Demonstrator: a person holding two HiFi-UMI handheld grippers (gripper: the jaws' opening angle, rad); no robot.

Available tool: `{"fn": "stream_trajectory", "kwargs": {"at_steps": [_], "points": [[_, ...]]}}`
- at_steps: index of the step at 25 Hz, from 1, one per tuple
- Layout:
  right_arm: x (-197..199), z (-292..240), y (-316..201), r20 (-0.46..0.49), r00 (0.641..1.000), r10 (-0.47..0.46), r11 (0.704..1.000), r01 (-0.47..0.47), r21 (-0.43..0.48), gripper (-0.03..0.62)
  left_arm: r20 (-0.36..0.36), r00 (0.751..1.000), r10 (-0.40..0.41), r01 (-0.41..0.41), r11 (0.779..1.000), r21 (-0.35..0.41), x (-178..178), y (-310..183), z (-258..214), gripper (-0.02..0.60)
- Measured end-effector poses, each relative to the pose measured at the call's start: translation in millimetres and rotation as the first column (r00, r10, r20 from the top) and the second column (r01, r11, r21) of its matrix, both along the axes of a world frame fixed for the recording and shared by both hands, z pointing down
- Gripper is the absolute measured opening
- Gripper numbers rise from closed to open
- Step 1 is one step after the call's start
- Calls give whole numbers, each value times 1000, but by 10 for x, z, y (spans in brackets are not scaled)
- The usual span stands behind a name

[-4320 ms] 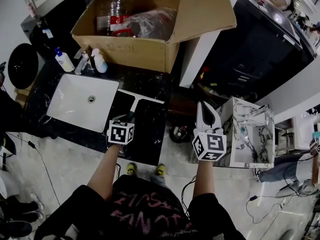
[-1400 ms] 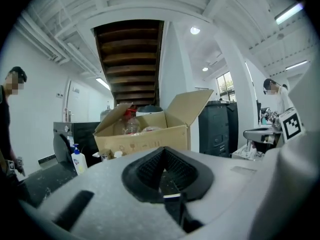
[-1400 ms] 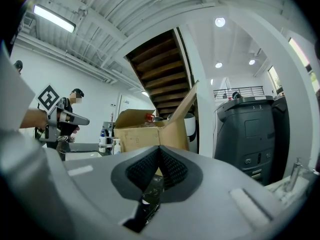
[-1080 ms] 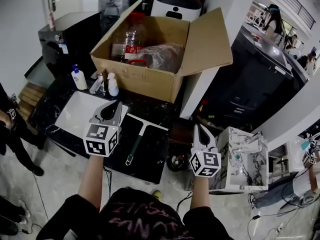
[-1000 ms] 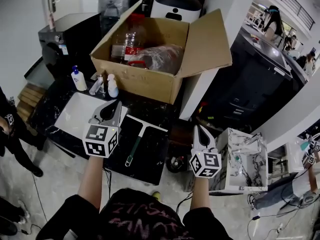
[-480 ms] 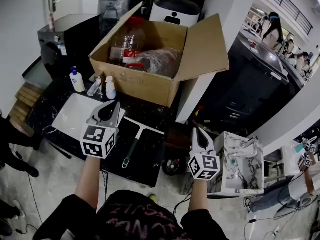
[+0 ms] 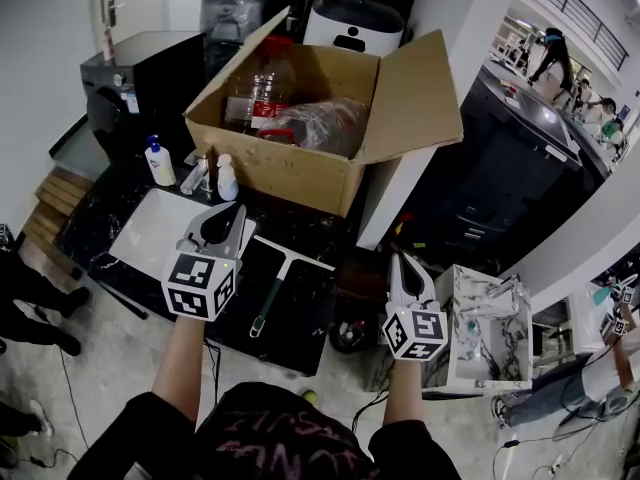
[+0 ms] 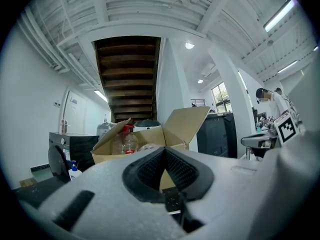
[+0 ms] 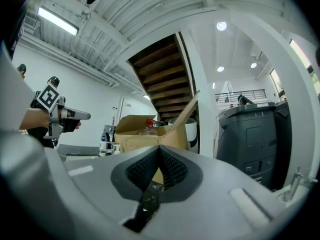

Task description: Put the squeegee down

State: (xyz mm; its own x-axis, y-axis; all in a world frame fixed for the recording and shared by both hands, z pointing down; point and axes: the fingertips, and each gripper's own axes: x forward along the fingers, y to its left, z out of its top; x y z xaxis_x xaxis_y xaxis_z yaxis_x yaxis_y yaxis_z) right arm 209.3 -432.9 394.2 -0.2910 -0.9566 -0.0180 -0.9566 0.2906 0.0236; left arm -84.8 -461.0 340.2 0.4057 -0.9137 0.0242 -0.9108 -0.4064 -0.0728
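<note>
Some bottles (image 7: 262,93) in cardboard box (image 7: 290,173)

Squeegee (image 7: 277,287) on counter (image 7: 312,313), sink (image 7: 150,230) to L, box (image 7: 300,176) behind.

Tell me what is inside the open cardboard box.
Inside the cardboard box are a clear plastic bottle with a red label and a crumpled clear plastic bag. The box's walls hide whatever lies lower down.
</note>
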Motion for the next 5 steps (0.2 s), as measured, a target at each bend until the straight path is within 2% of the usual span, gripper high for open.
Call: {"fn": "stream_trajectory", "kwargs": {"at_steps": [5], "points": [[32,-28,50,0,1000,7,1000,-7,-3,11,1,1000,1,-1,1000,0,8,29,-27,3]]}}
